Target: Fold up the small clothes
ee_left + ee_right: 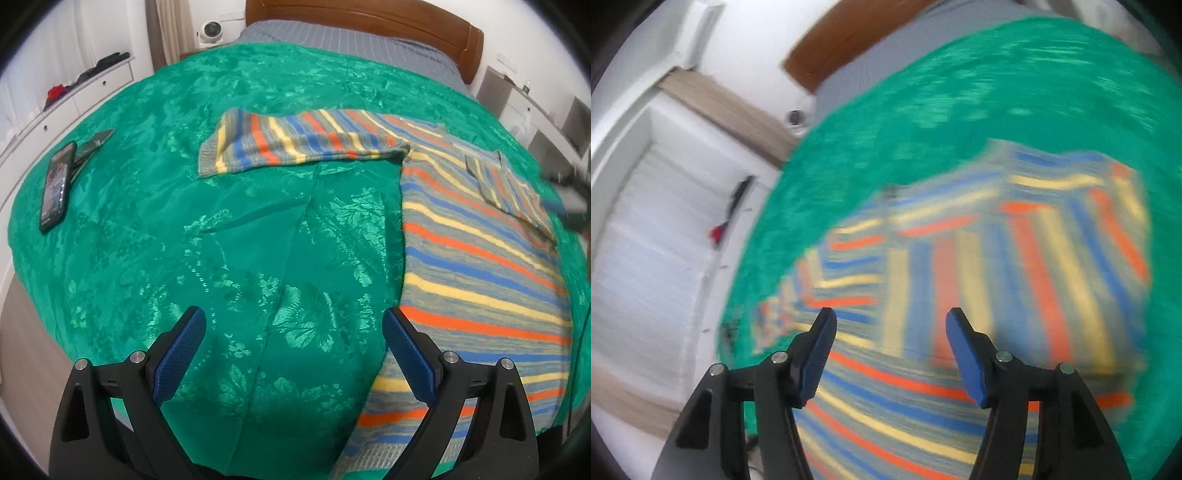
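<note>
Left wrist view: your left gripper is spread wide, nothing between the pads, pointing steeply down at the green bedspread. The striped sweater lies to the right of the fingers; its body runs away from you with its near left edge passing just under the right finger. The unfolded sleeve sticks out leftward, ahead of the fingers and well apart from them, long axis crossways to the body. The other sleeve already lies folded onto the body, far right. A phone sits far left, clear of the work. So the left gripper looks nearer to the open sleeve; I'd judge that sleeve is next. Right wrist view: heavily blurred. Your right gripper is parted, nothing pinched, above the sweater, which fills the space ahead of and below the fingers. Gripper tilted down, frame rolled.
</note>
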